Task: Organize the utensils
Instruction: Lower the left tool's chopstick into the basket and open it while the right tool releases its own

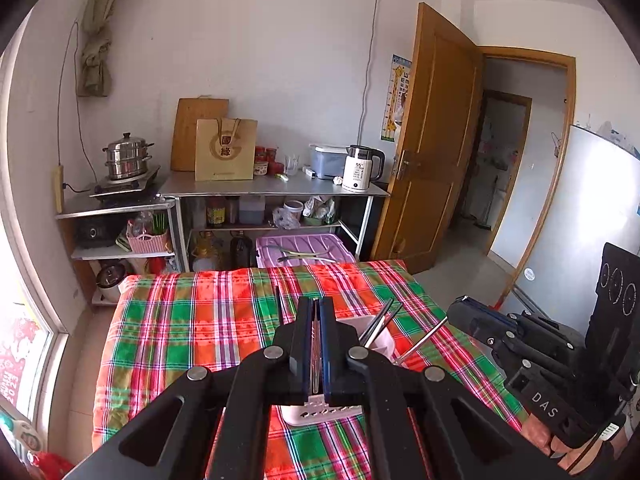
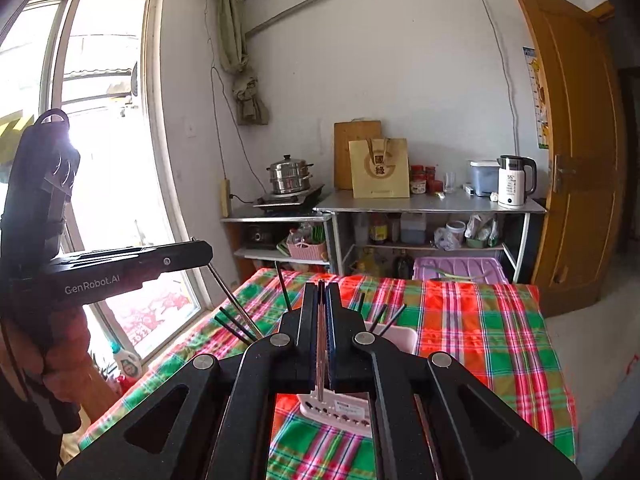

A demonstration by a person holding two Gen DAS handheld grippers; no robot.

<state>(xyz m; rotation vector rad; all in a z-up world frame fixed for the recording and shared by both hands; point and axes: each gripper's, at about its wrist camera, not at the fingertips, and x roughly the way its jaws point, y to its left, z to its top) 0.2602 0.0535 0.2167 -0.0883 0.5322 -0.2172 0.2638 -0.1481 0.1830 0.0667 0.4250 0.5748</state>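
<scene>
A white utensil holder (image 1: 380,344) stands on the plaid tablecloth (image 1: 180,320), with dark chopsticks (image 1: 378,322) sticking out of it. It also shows in the right wrist view (image 2: 394,338). My left gripper (image 1: 316,304) is shut on a thin metal chopstick (image 1: 317,354), held above the holder. My right gripper (image 2: 321,286) is shut on a thin chopstick (image 2: 321,360), just above the holder. In the left wrist view the right gripper (image 1: 454,310) holds its chopstick (image 1: 422,342) slanting down toward the holder. In the right wrist view the left gripper (image 2: 210,252) holds its chopstick (image 2: 234,300).
A steel counter (image 1: 276,188) at the back carries a kettle (image 1: 360,168), paper bag and steamer pot (image 1: 127,158). A purple bin (image 1: 304,250) sits behind the table. An open wooden door (image 1: 436,140) is at right, a window (image 2: 100,140) at left.
</scene>
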